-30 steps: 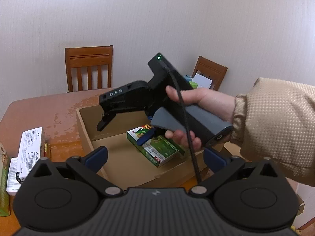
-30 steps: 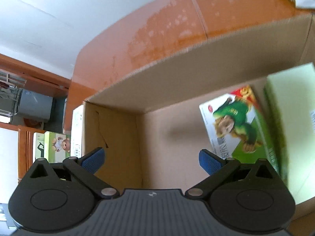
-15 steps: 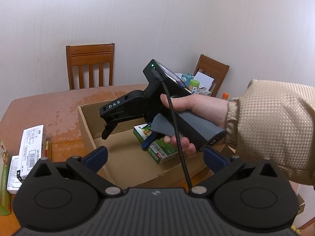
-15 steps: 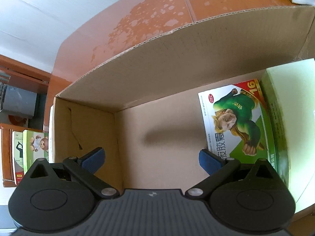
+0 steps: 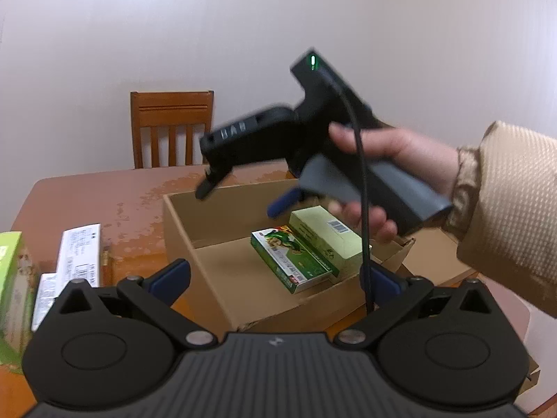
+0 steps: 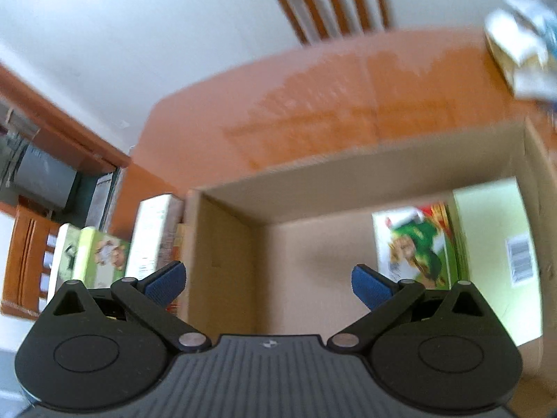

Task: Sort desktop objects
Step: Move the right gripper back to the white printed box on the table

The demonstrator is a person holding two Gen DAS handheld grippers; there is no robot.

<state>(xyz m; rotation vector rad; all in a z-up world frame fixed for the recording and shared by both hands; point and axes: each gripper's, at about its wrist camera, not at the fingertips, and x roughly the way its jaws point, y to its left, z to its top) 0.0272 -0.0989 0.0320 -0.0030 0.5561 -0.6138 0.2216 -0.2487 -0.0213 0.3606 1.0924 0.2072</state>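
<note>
Sorting stands partway, judging by the cardboard box (image 5: 222,275). Inside it, against its right-hand wall: a pale green carton (image 5: 323,237) and, touching it, a green cartoon-printed box (image 5: 292,259). Rest of the box floor bare.

Outside the box, just off its left wall on the table (image 5: 115,202): a white labelled box (image 5: 78,254), a green box (image 5: 8,278) at the frame edge, and a smaller white pack (image 5: 43,299). These look unsorted.

Right gripper (image 5: 236,198), held in a person's hand (image 5: 393,160), hangs above the box, jaws apart, nothing between them. Left gripper (image 5: 275,278) sits near the box's front edge, jaws wide apart, empty.

Likely next: one gripper goes to the packs left of the box.
</note>
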